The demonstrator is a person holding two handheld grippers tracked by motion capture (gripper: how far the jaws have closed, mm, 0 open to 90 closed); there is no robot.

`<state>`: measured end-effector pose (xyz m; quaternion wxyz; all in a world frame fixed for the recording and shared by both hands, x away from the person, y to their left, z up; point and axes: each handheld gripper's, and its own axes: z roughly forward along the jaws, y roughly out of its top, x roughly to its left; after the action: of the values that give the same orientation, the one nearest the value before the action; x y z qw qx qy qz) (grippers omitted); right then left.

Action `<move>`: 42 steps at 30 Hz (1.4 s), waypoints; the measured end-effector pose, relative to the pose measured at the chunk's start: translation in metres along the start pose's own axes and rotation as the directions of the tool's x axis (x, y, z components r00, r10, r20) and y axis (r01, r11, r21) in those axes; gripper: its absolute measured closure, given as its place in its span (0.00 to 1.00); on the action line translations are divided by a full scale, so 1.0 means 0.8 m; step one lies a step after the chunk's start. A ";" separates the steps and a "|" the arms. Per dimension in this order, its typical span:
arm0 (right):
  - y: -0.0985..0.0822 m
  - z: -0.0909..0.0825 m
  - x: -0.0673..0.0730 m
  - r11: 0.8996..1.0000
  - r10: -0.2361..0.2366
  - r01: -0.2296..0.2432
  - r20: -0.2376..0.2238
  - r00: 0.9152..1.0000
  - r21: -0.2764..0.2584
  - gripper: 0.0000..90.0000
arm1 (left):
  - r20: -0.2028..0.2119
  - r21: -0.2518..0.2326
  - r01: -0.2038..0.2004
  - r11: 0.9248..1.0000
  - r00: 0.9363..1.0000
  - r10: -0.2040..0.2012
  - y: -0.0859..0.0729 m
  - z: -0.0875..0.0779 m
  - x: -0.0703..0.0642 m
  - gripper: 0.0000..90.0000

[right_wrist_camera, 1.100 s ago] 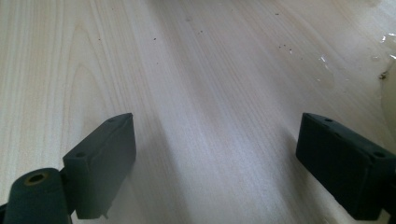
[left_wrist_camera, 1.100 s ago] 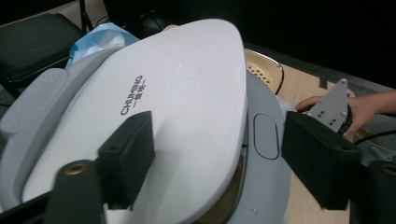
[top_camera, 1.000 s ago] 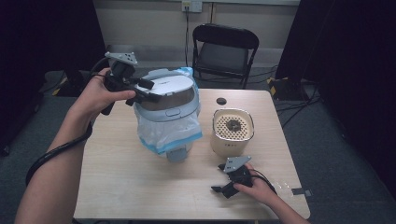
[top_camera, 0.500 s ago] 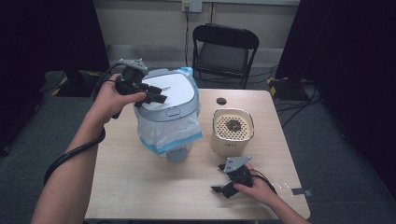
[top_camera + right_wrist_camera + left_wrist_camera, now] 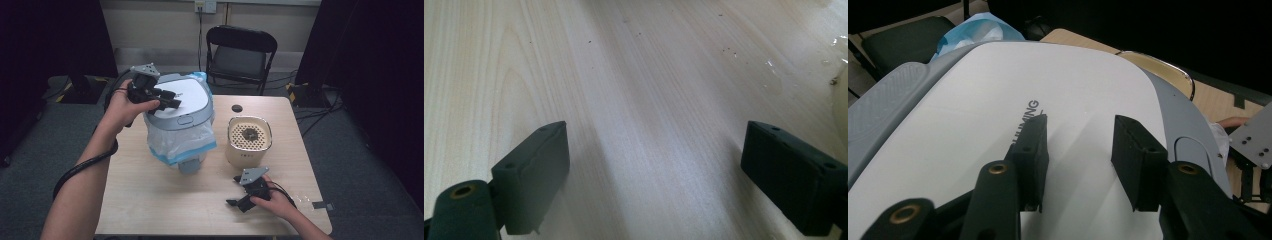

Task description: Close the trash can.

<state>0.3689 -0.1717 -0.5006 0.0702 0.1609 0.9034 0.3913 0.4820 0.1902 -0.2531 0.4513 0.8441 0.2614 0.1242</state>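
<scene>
A grey and white bin lid [image 5: 187,102] [image 5: 973,115] sits on a bin lined with a pale blue bag [image 5: 180,145] at the table's middle left. My left gripper [image 5: 172,102] [image 5: 1078,150] lies low over the lid's white top. Its jaws stand a modest gap apart, with only the lid's surface showing between the pads. My right gripper [image 5: 237,200] [image 5: 654,170] rests near the table's front edge. Its jaws are wide apart over bare wood, holding nothing.
A cream container with a perforated top [image 5: 250,135] stands right of the bin. A small black disc [image 5: 237,108] lies behind it. A black folding chair [image 5: 240,50] stands beyond the wooden table [image 5: 150,200]. The right gripper view shows some wet spots [image 5: 774,65] on the wood.
My left hand has moved right and down, from the lid's left edge to over its white top, and its jaws have drawn closer together. The right hand has stayed put.
</scene>
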 end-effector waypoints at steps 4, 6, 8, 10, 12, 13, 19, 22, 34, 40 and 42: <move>0.000 0.000 0.000 1.000 0.000 0.000 0.001 1.000 0.000 0.13 | -0.009 -0.006 -0.016 1.000 1.000 0.016 -0.003 0.003 -0.003 0.67; 0.000 0.000 0.000 1.000 0.000 0.000 0.001 1.000 0.000 0.13 | -0.009 -0.017 -0.003 1.000 1.000 0.003 -0.005 0.002 -0.004 0.67; 0.000 0.000 0.000 1.000 0.000 0.000 0.001 1.000 0.000 0.13 | -0.008 -0.013 -0.011 1.000 1.000 0.011 -0.004 0.002 -0.005 0.66; 0.000 0.000 0.000 1.000 0.000 0.000 0.001 1.000 0.000 0.13 | -0.012 0.029 -0.040 0.999 0.999 0.040 0.002 0.002 -0.010 0.56; 0.000 0.000 0.000 1.000 0.000 0.000 0.001 1.000 0.000 0.13 | -0.072 0.099 -0.027 0.995 0.997 0.034 0.007 0.003 -0.013 0.29; 0.000 0.000 0.000 1.000 0.001 -0.001 0.000 1.000 0.000 0.13 | -0.061 0.085 -0.021 0.996 0.998 0.026 0.007 0.004 -0.015 0.23; 0.000 0.000 0.000 1.000 0.000 0.000 0.001 1.000 0.000 0.13 | -0.037 0.074 0.006 0.997 0.999 -0.003 -0.004 -0.008 -0.021 0.17; 0.000 0.000 0.000 1.000 0.000 0.000 0.001 1.000 0.000 0.13 | -0.024 0.072 0.015 0.997 1.000 -0.013 -0.011 -0.019 -0.023 0.17; 0.000 0.000 0.000 1.000 -0.001 0.001 0.001 1.000 0.000 0.13 | -0.026 0.054 0.042 0.998 0.999 -0.040 -0.036 -0.057 -0.027 0.18; 0.000 0.000 0.000 1.000 0.000 0.000 0.001 1.000 0.000 0.13 | -0.021 0.026 0.046 0.999 0.999 -0.045 -0.050 -0.068 -0.031 0.17; 0.000 0.000 0.000 1.000 -0.001 0.001 0.002 1.000 -0.002 0.13 | -0.021 0.024 0.050 0.998 0.999 -0.049 -0.057 -0.070 -0.032 0.17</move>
<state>0.3689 -0.1715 -0.5007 0.0714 0.1607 0.9030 0.3920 0.4209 0.2360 -0.2585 0.4410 0.8417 0.2883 0.1182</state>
